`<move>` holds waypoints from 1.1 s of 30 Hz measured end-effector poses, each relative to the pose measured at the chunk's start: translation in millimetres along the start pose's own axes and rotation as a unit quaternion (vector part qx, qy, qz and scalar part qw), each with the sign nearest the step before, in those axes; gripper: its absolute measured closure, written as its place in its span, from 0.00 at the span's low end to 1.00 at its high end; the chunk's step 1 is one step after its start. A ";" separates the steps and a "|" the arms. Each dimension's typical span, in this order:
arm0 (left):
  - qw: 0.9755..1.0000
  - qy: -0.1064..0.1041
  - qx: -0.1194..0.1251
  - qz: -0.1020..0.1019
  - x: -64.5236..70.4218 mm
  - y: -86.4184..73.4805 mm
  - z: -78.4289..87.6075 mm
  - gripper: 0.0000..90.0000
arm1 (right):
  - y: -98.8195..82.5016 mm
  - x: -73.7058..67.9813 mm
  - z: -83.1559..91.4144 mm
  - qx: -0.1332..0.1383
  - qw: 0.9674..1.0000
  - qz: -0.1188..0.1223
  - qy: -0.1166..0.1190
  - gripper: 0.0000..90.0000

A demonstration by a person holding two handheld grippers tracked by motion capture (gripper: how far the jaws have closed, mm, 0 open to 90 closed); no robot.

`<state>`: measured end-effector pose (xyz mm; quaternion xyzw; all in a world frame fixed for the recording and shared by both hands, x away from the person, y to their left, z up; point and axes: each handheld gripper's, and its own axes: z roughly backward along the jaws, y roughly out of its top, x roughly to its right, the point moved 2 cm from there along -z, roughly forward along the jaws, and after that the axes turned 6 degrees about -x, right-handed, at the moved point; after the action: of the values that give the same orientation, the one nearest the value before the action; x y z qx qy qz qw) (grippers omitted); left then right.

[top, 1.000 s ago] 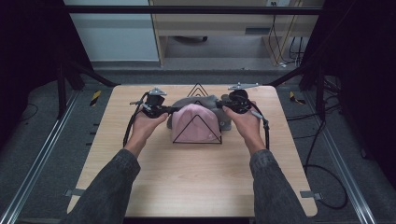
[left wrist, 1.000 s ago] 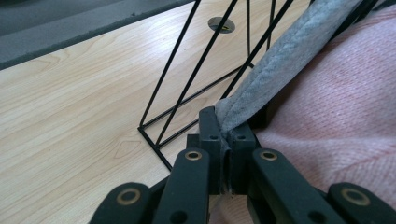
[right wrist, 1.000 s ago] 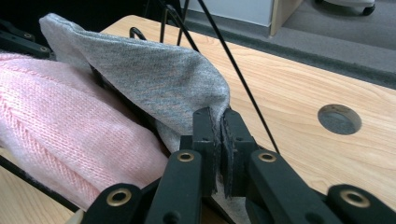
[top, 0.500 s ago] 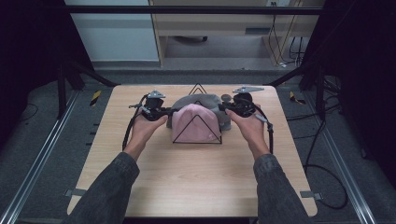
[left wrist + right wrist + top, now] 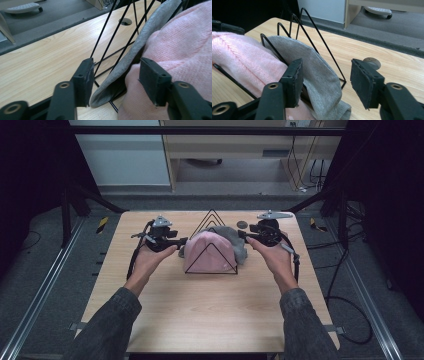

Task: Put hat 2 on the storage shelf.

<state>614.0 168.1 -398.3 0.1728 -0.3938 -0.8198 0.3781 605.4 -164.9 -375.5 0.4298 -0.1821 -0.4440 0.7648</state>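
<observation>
Both grippers have just been opening and drawn outward off the cloth. Left gripper [image 5: 181,241], right gripper [image 5: 241,234]: jaws parted, holding nothing. Pink cloth [image 5: 210,252], grey cloth [image 5: 239,245]: draped on wire rack [image 5: 212,214], mid-table. Soft, light, likely limp; pinch a hem.

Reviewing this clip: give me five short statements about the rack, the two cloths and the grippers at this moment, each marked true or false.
1. A pink cloth and a grey cloth hang on the black wire rack. True.
2. The left gripper is clamped shut on the pink cloth. False: its jaws have just been opening and stand apart, pads off the cloth.
3. The right gripper is open. True; its jaws have just been opening too.
4. The grey cloth lies in front of the pink one, nearer the person. False: it sits behind the pink one.
5. The rack stands on the floor. False: it stands on the wooden table.
</observation>
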 end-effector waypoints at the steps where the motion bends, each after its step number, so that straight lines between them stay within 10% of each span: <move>1: 1.000 0.000 0.002 0.002 0.5 -0.1 1.7 0.46 | 0.8 -0.9 1.4 0.002 1.000 0.000 -0.001 0.46; 15: 0.999 -0.021 0.014 -0.023 12.0 -7.3 37.2 0.10 | 3.7 -6.1 36.5 0.009 0.999 0.022 -0.030 0.26; 33: 0.998 -0.021 -0.031 -0.056 20.2 -66.5 78.3 0.08 | -56.9 -9.0 84.1 -0.029 0.997 0.055 -0.049 0.17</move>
<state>523.2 220.0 -400.3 0.1656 -0.3662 -0.8550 0.3279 515.3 -212.5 -373.8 0.3744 -0.2301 -0.4271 0.7902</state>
